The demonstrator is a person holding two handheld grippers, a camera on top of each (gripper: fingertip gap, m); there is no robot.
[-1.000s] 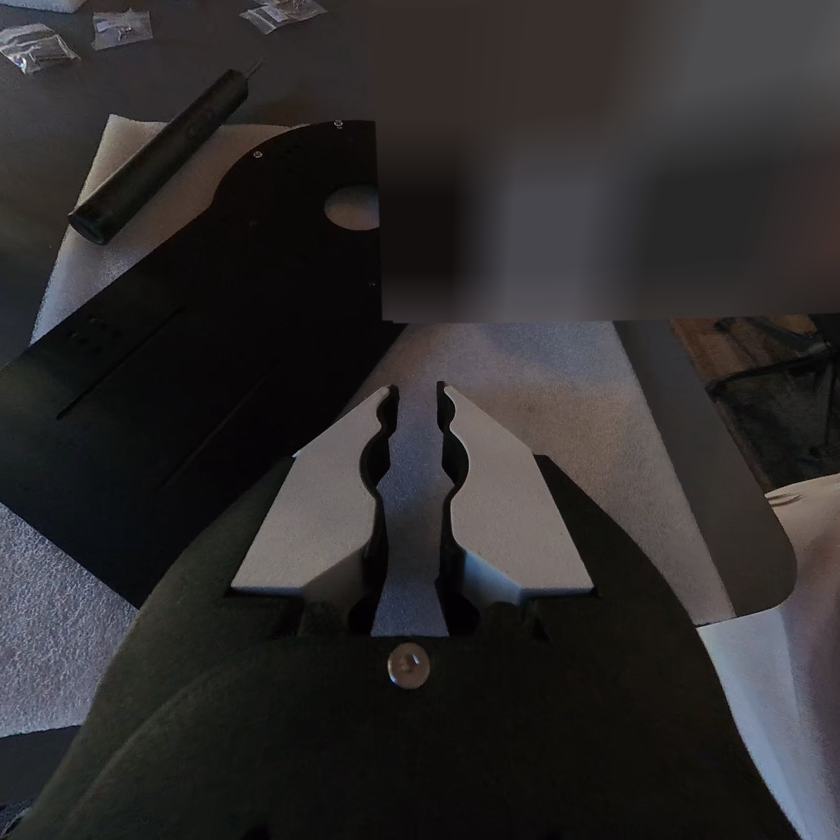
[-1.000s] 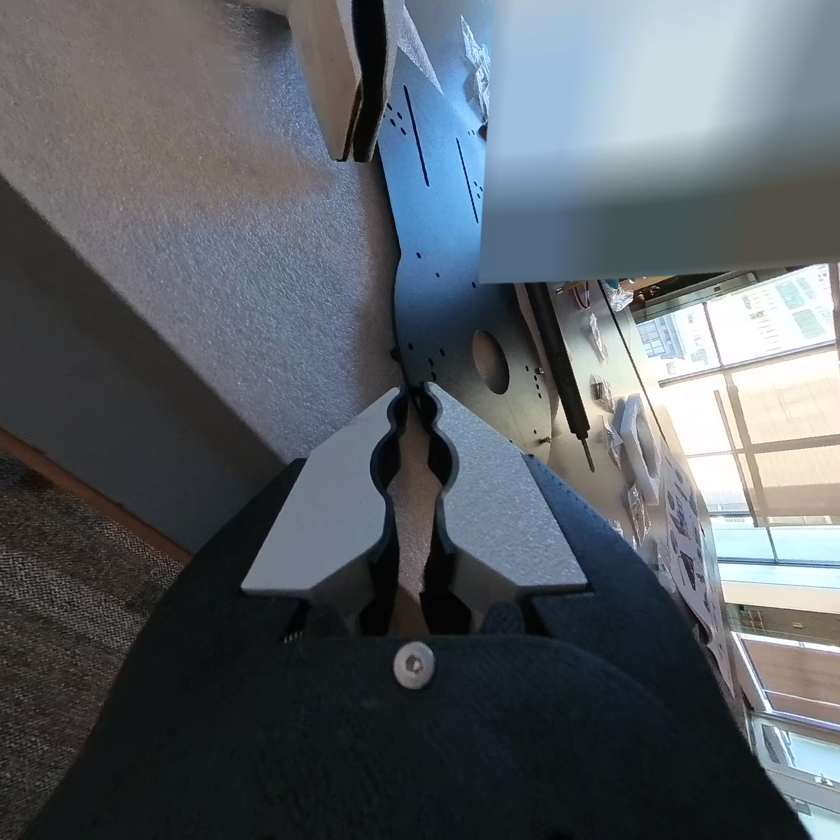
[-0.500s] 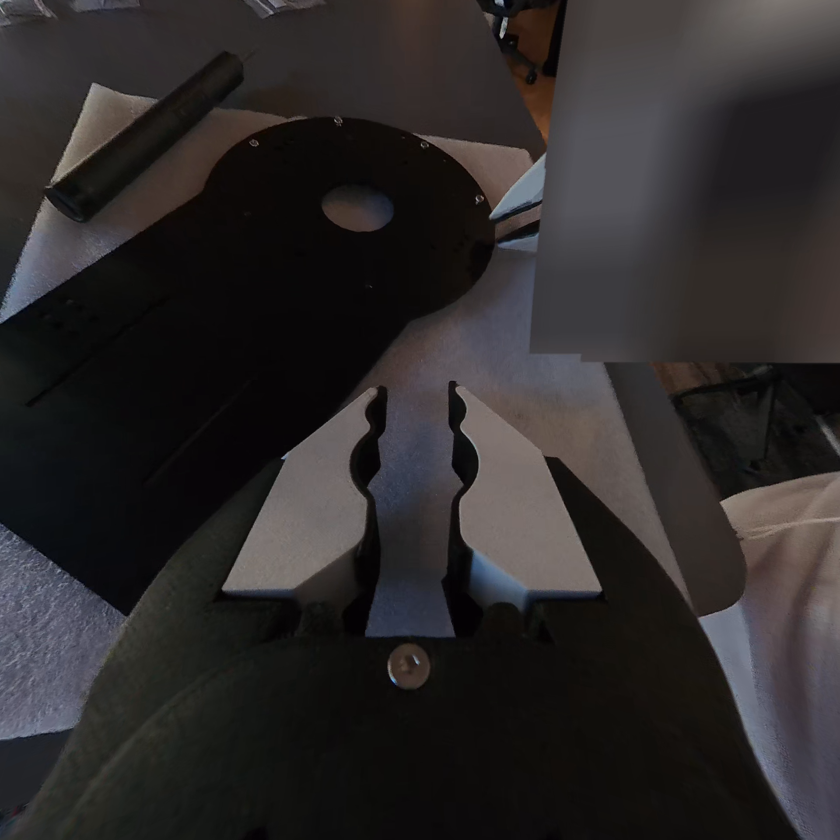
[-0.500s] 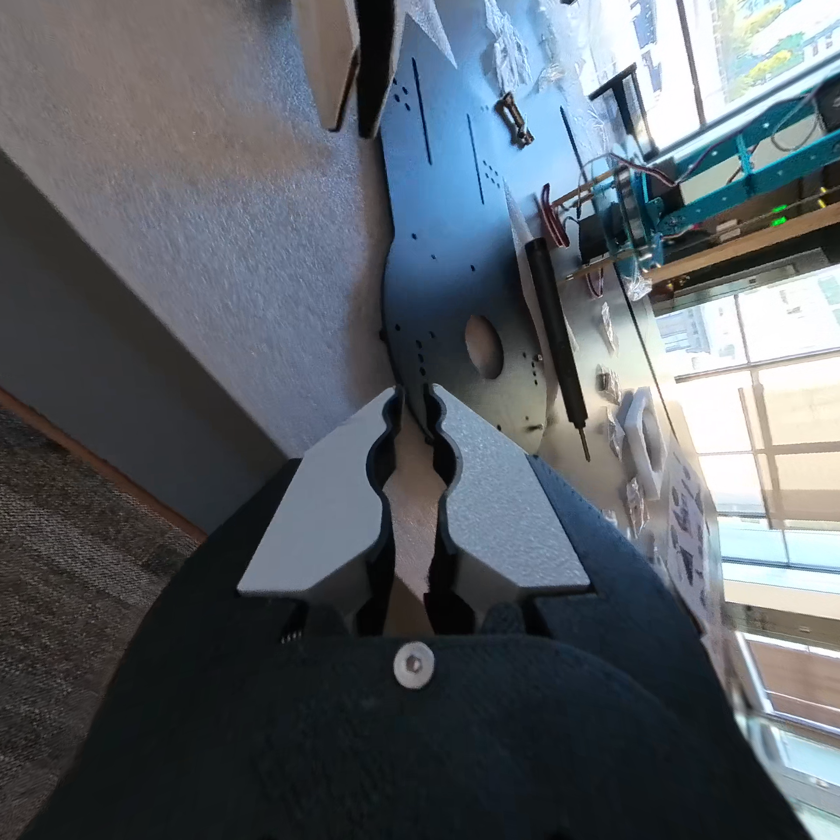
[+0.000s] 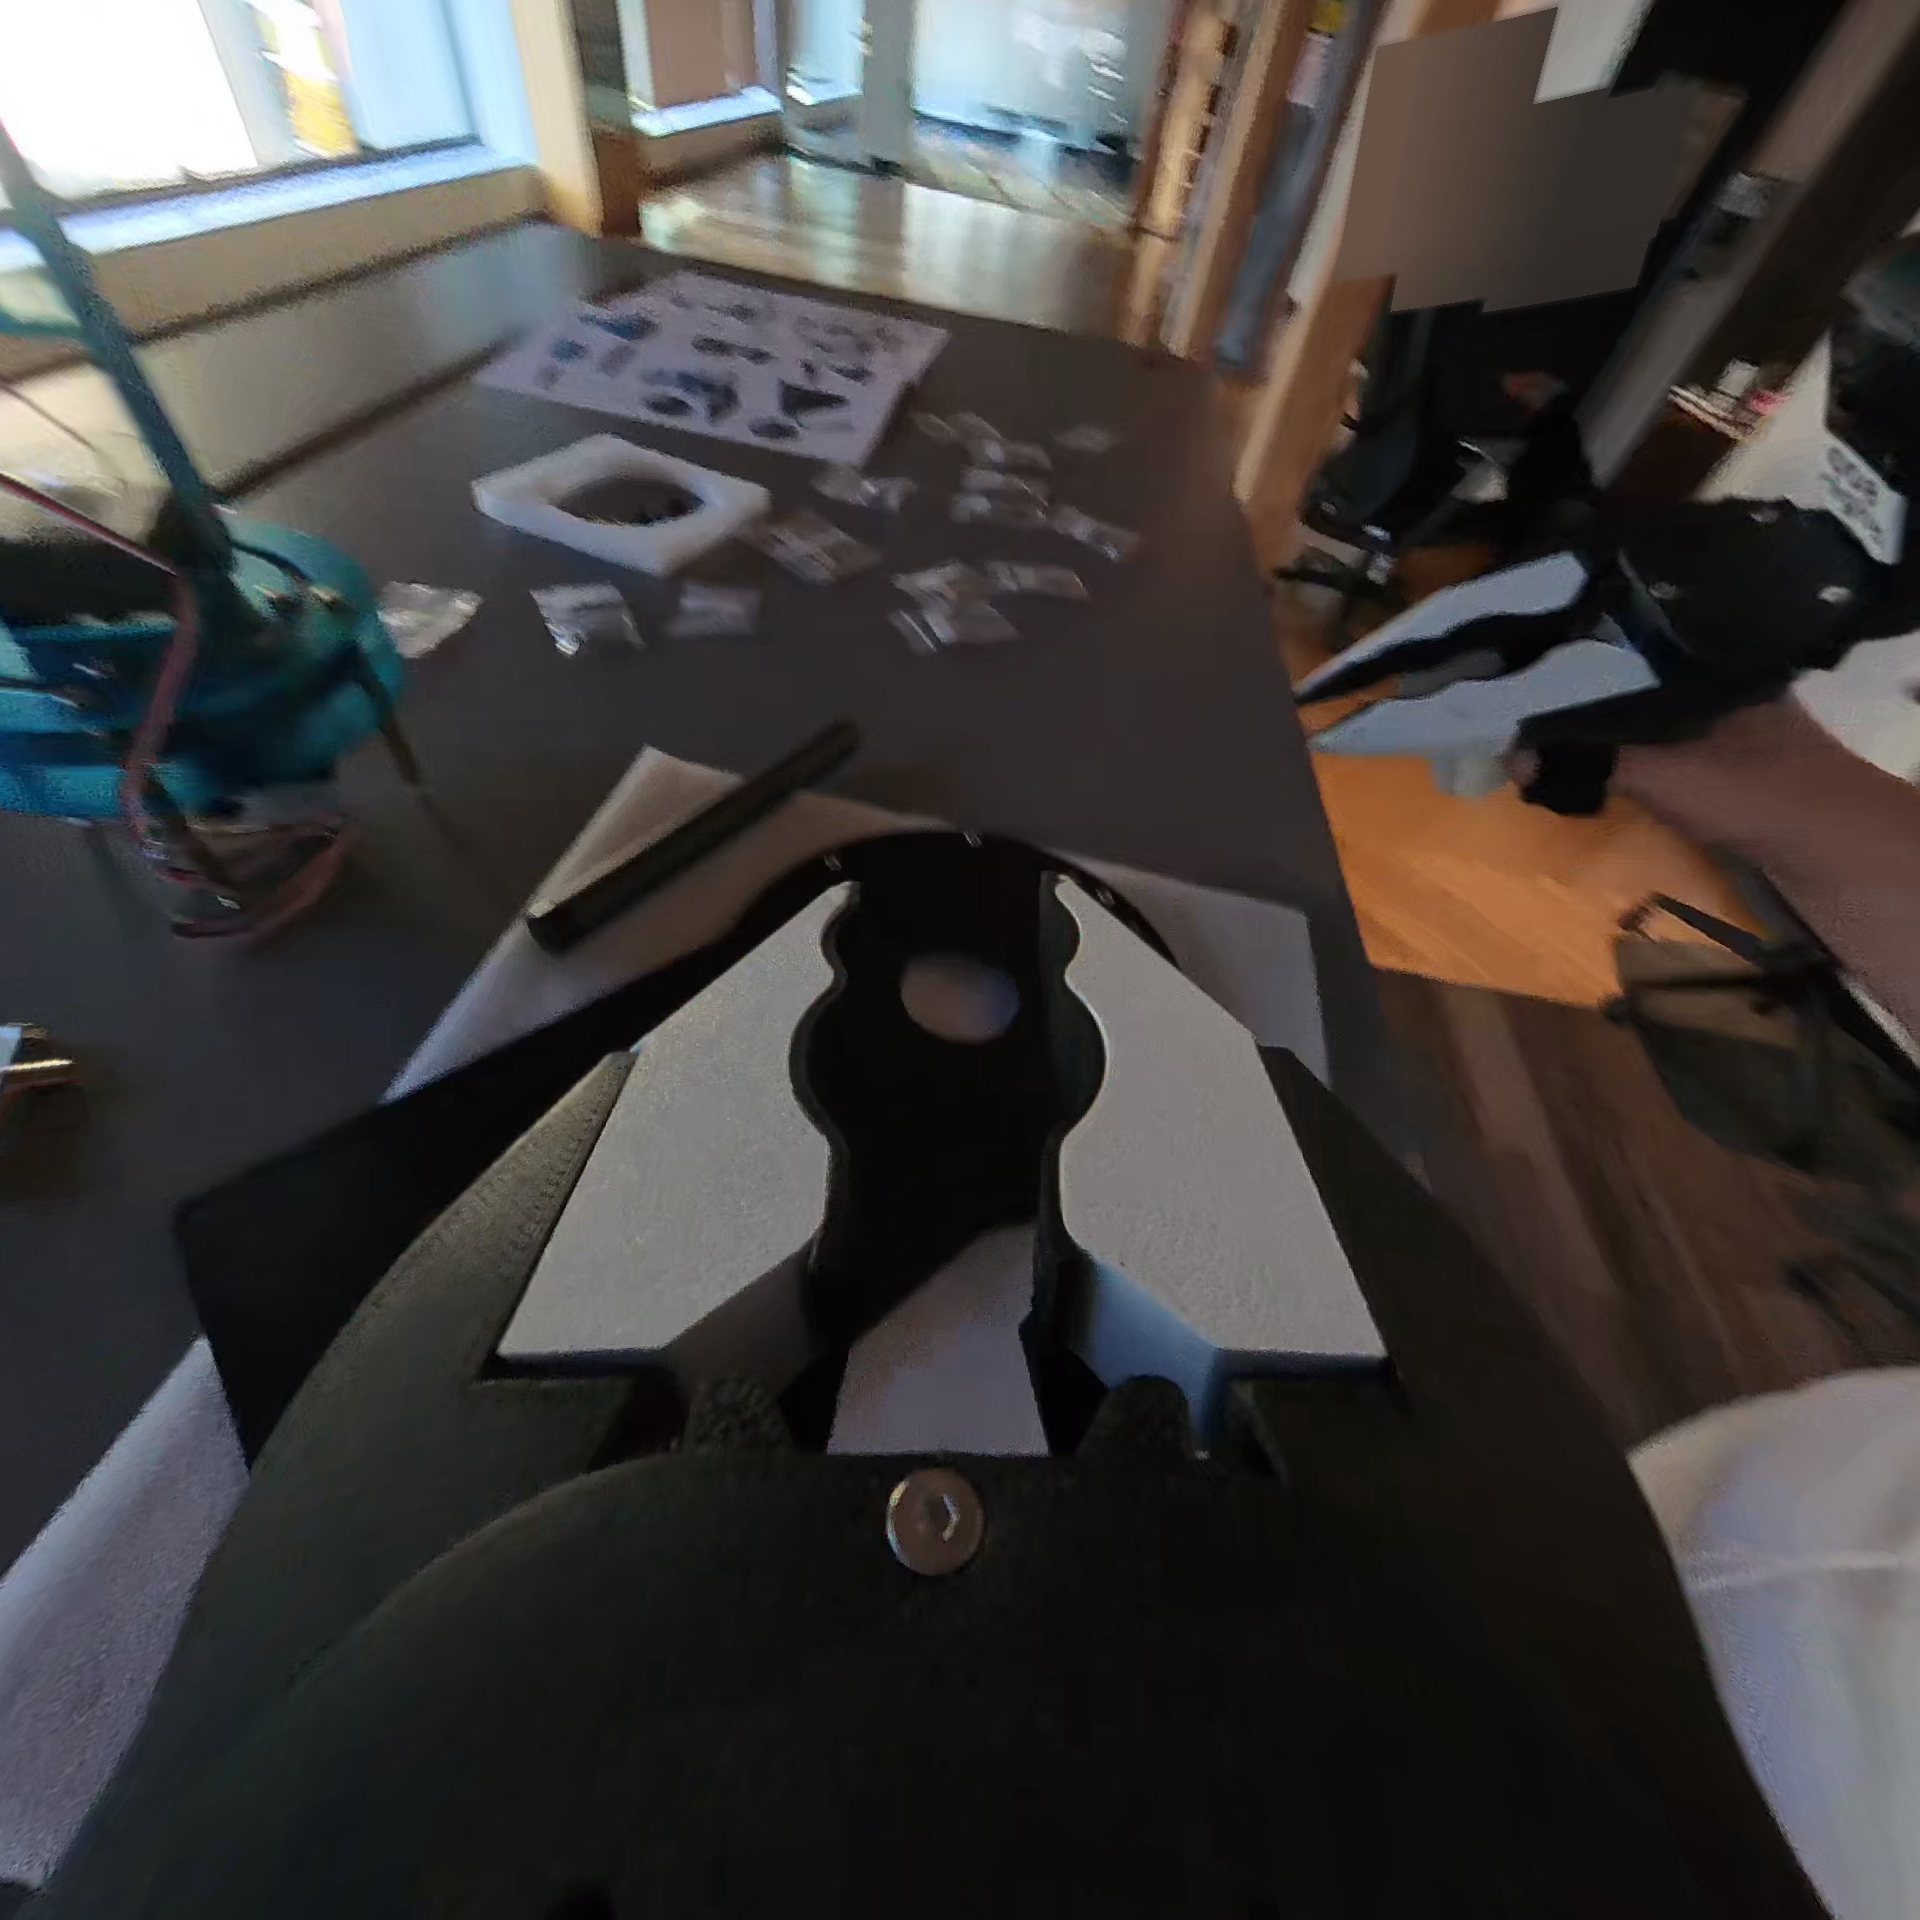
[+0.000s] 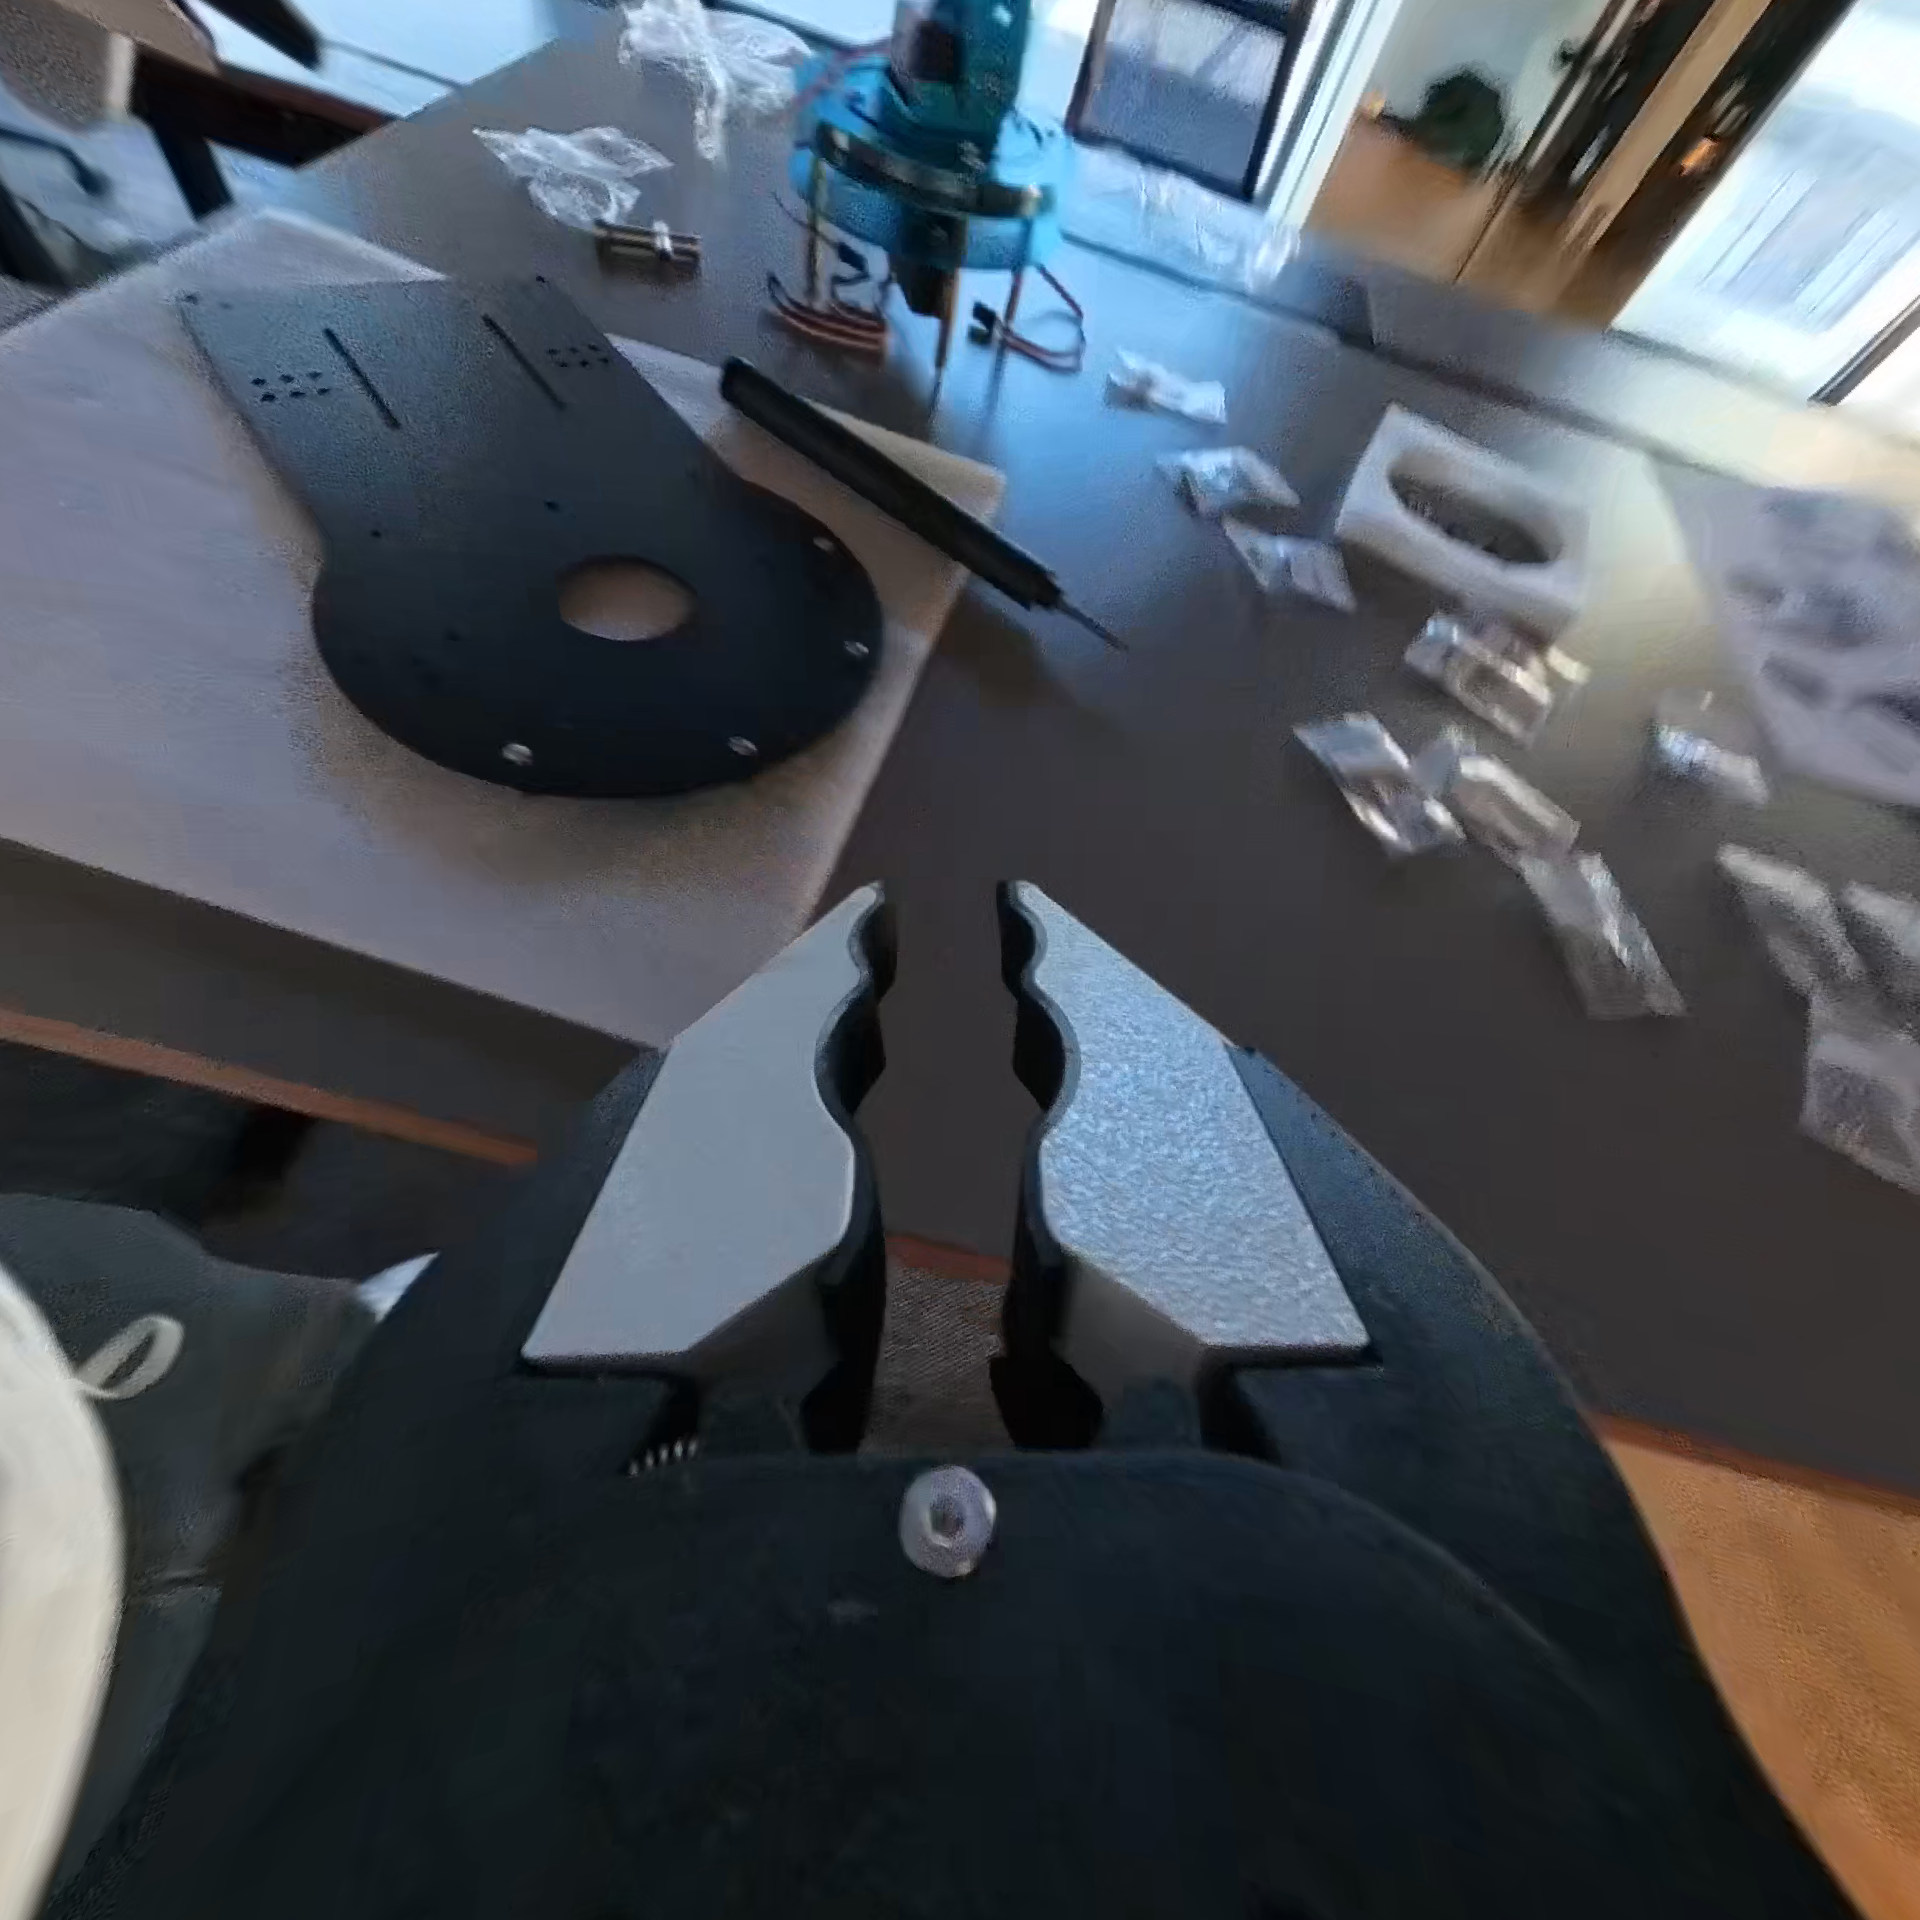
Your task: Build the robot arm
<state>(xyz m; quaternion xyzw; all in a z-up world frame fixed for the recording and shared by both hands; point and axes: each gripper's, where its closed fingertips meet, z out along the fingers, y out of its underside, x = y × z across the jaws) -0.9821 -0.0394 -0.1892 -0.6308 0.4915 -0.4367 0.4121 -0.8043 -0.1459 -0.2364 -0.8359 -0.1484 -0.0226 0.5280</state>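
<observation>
A flat black metal plate (image 6: 499, 540) with a round end, a centre hole and slots lies on a white foam sheet (image 6: 156, 727) on the dark table (image 6: 1195, 935). My left gripper (image 5: 951, 891) is open and empty, hovering low over the plate (image 5: 312, 1226), with the plate's hole showing between its fingers. My right gripper (image 6: 943, 896) is open and empty, above the table's near edge to the right of the foam sheet. It also shows in the left wrist view (image 5: 1307, 715), held in a hand off the table's right side.
A black screwdriver (image 6: 883, 488) lies along the foam sheet's far edge. A teal robot assembly (image 6: 925, 156) with wires stands behind it. Several small clear bags (image 6: 1455, 769), a white foam block (image 6: 1475, 520) and a printed sheet (image 5: 727, 364) lie on the table. There is about 20 cm between the tips of the two grippers.
My right gripper has come off the plate's rim, opened, turned level and pulled back. My left gripper has opened wider and tilted up, so the room now shows.
</observation>
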